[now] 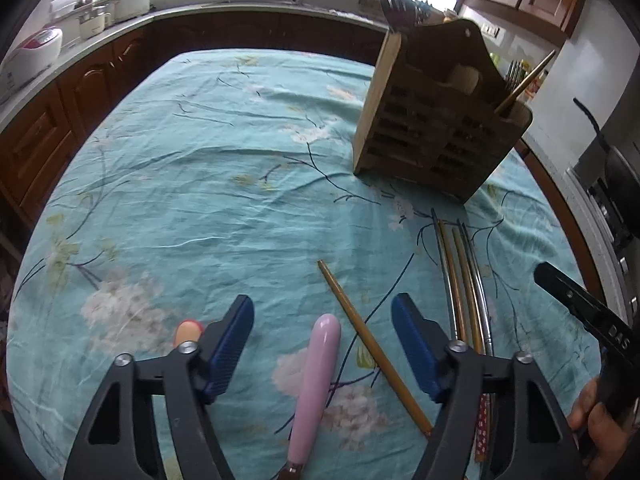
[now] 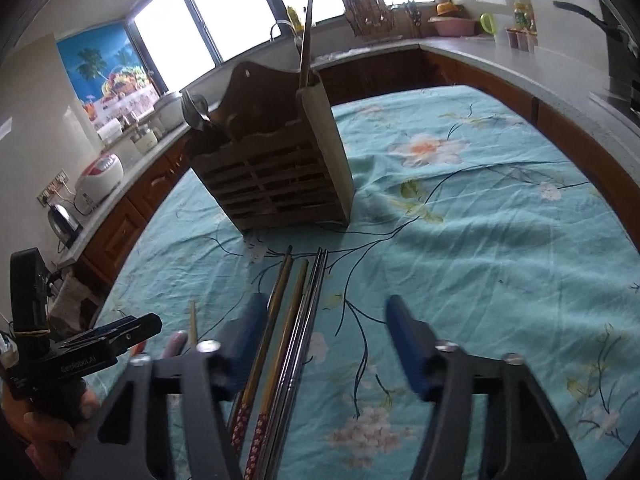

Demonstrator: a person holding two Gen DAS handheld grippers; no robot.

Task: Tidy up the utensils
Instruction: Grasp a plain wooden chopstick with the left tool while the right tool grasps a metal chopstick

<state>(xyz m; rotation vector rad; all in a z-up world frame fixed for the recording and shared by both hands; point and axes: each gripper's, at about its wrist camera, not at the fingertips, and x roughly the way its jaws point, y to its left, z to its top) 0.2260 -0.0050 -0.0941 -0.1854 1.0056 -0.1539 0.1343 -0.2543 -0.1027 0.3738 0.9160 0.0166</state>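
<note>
Both grippers hang released over the worktop, holding nothing: the left gripper [image 1: 322,344] has its blue ribbed pads spread around the pink handle [image 1: 314,392] of a utensil, and the right gripper [image 2: 324,344] straddles the bundle of chopsticks [image 2: 288,344]. The pink handle is smooth, glossy and rounded, probably ceramic or plastic, so the pads could slide off it if they close near the domed tip at 12 o'clock rather than on the straighter shaft. A single wooden chopstick [image 1: 372,344] lies loose at 1 o'clock from that handle, running under the left gripper's right pad, and could be nudged or pinched along by accident. The bundle mixes thin shiny metal rods with matte golden wooden sticks that have red flowered ends; they lie side by side, touching, so a grasp may take several at once or let the slick metal ones roll. The wrinkled turquoise floral cloth [image 1: 192,200] could snag a fingertip. The slatted wooden holder [image 2: 276,160], at 12 o'clock, stands upright with one stick already in it; a hard push could tip it.
</note>
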